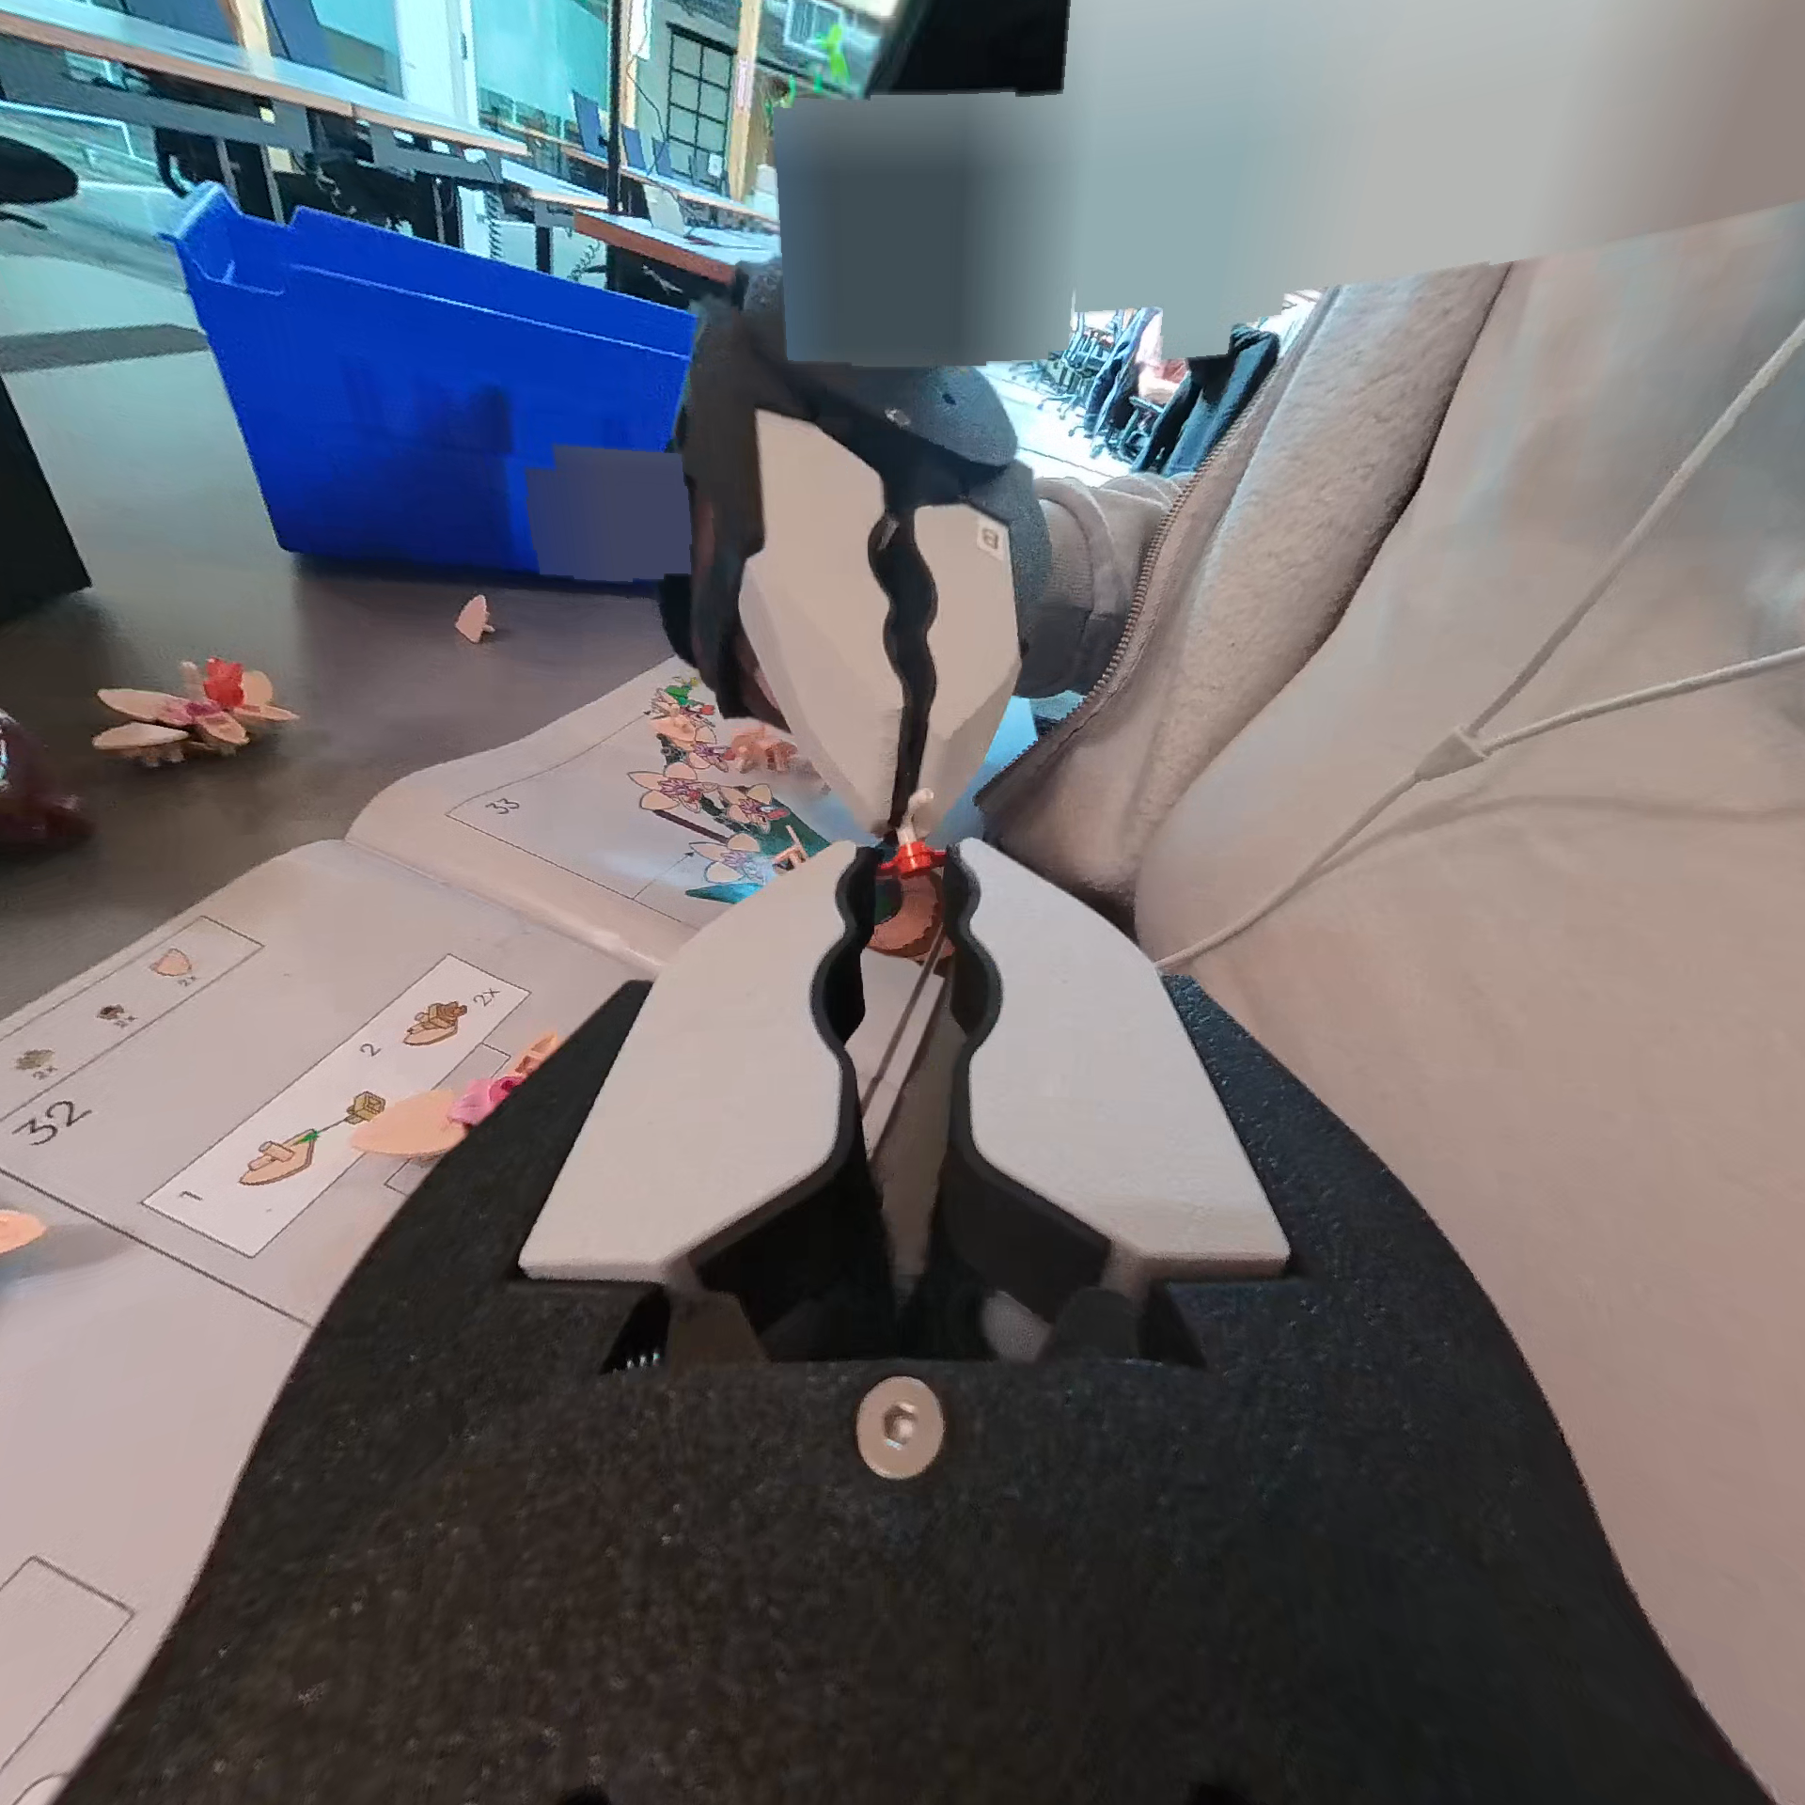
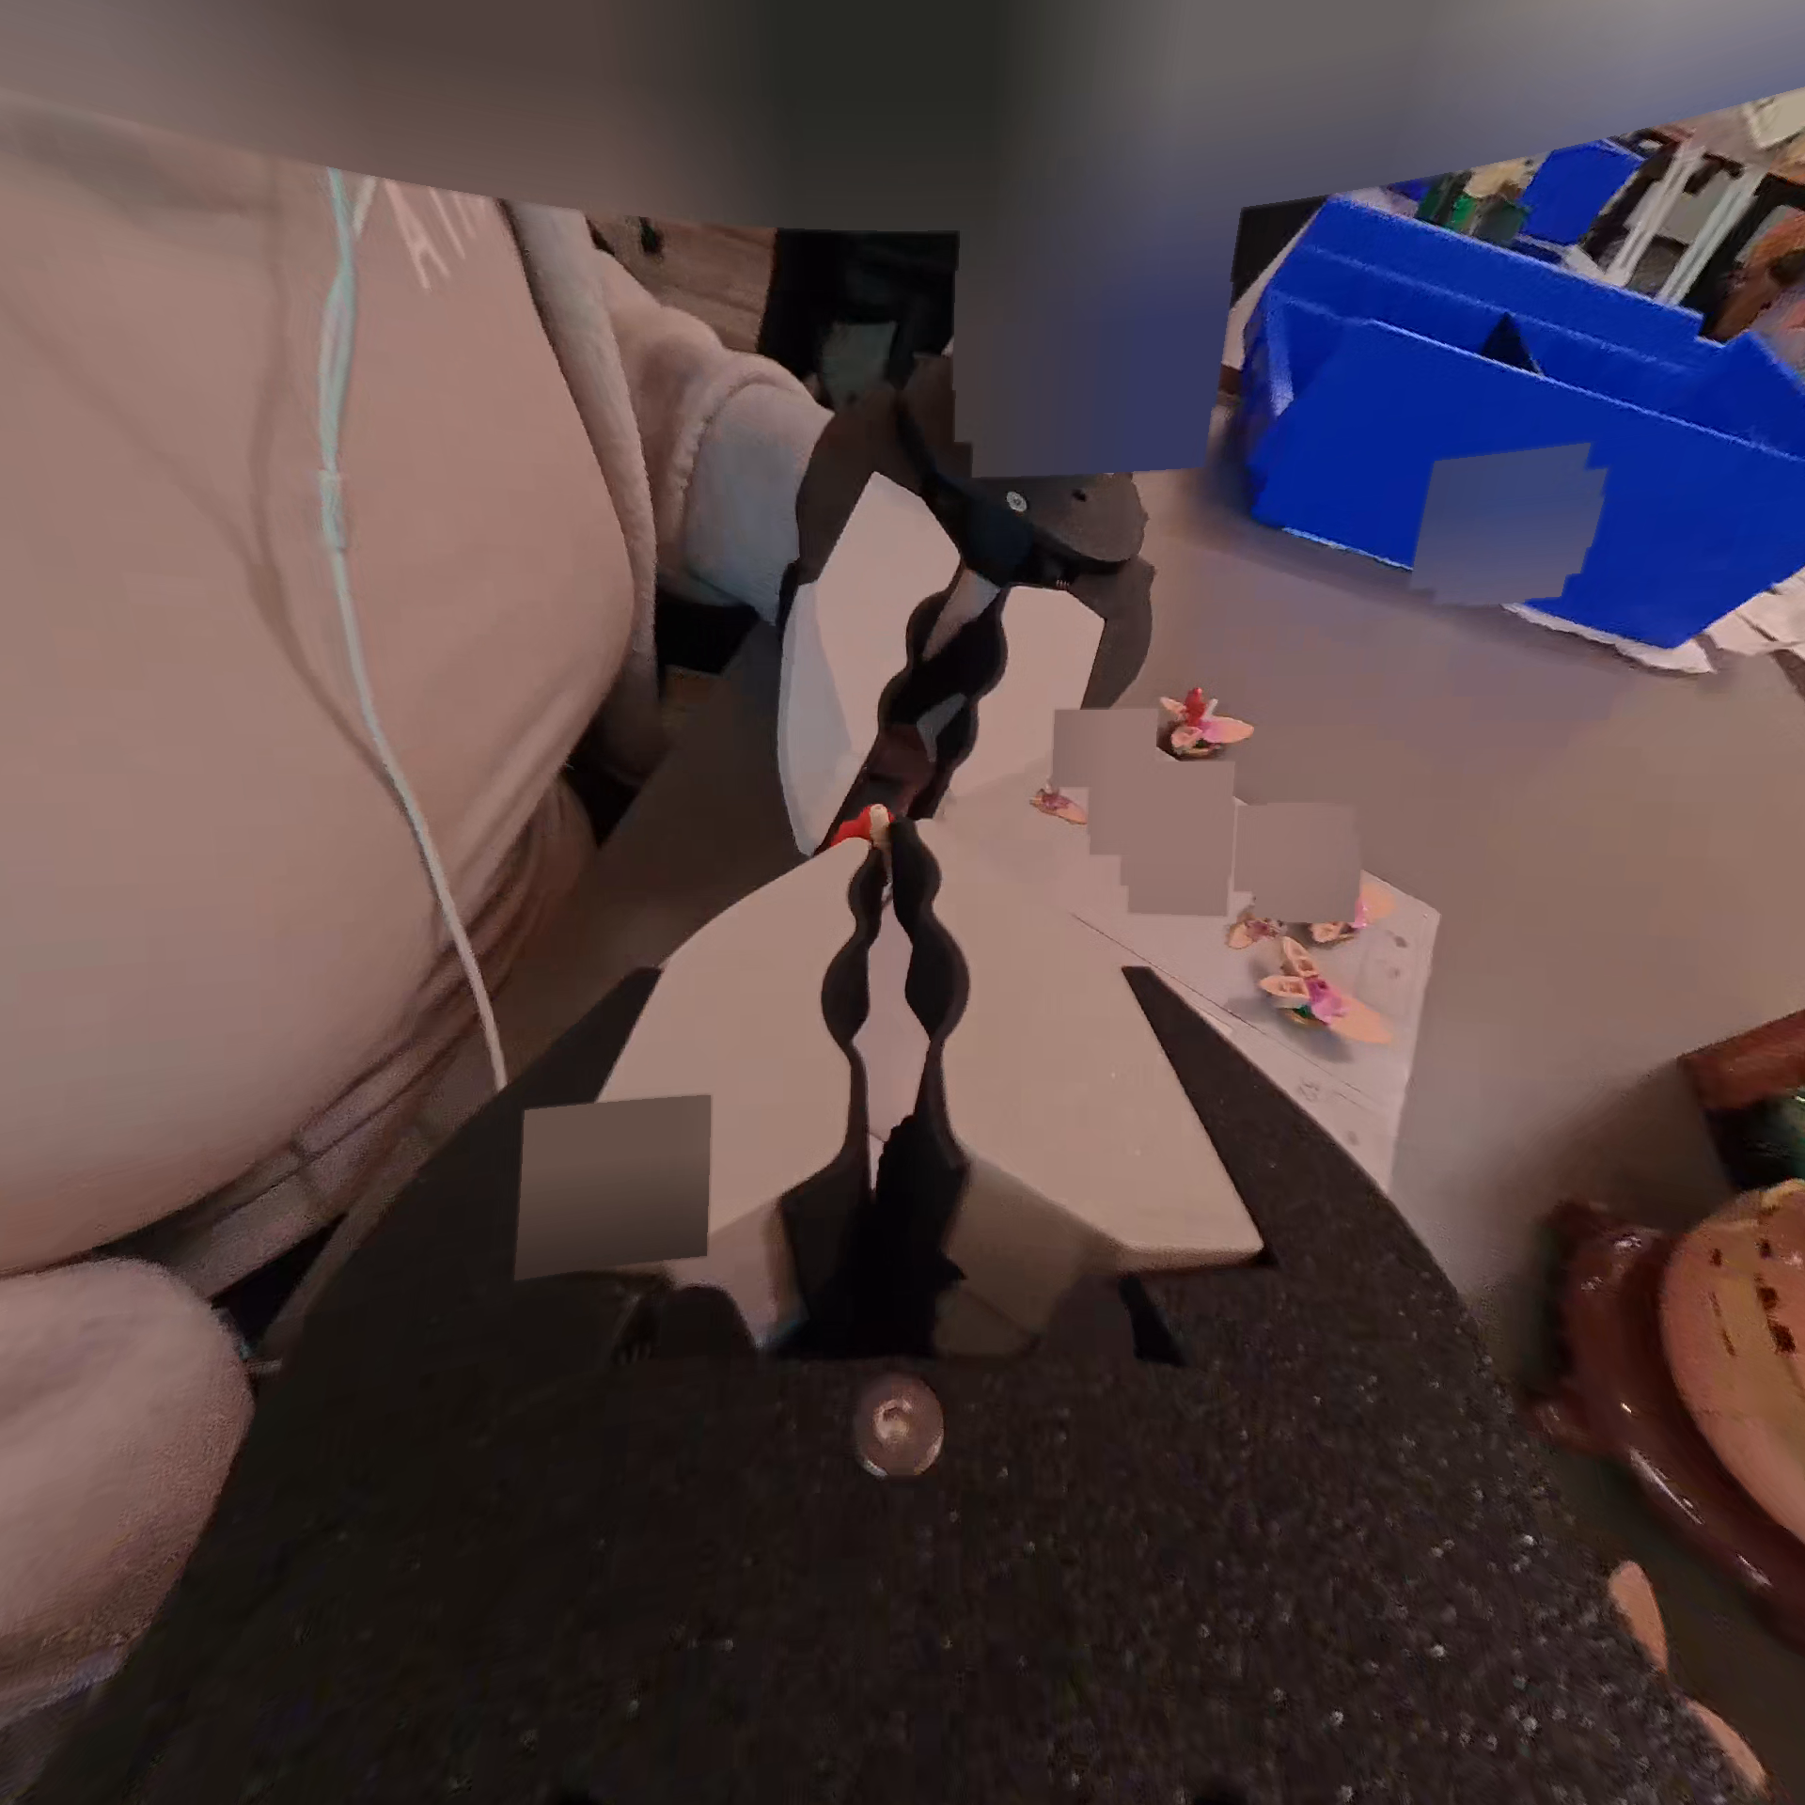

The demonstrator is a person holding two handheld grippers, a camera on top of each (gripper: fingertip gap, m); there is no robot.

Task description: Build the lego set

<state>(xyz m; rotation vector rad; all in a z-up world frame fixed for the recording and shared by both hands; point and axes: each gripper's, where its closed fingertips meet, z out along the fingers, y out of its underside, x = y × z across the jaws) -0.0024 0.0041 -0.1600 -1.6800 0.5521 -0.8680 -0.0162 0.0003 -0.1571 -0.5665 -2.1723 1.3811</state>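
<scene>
In the left wrist view, we work over a grey table (image 1: 244,606) in an open office. Our left gripper (image 1: 903,860) clamps a small red-and-tan flower assembly (image 1: 908,894); the right gripper (image 1: 903,816) meets it tip to tip, pinching a white stem piece (image 1: 918,806). Left of us lie the open instruction booklet (image 1: 322,986), one finished flower (image 1: 195,718), and one blue bin (image 1: 430,391).

In the right wrist view, our right gripper (image 2: 879,830) nips that white piece (image 2: 879,820). To its right, three loose flowers (image 2: 1314,991) rest on the booklet (image 2: 1367,1055).

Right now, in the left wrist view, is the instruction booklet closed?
No. The instruction booklet lies open on the table, with two numbered step pages and their drawings showing.
</scene>
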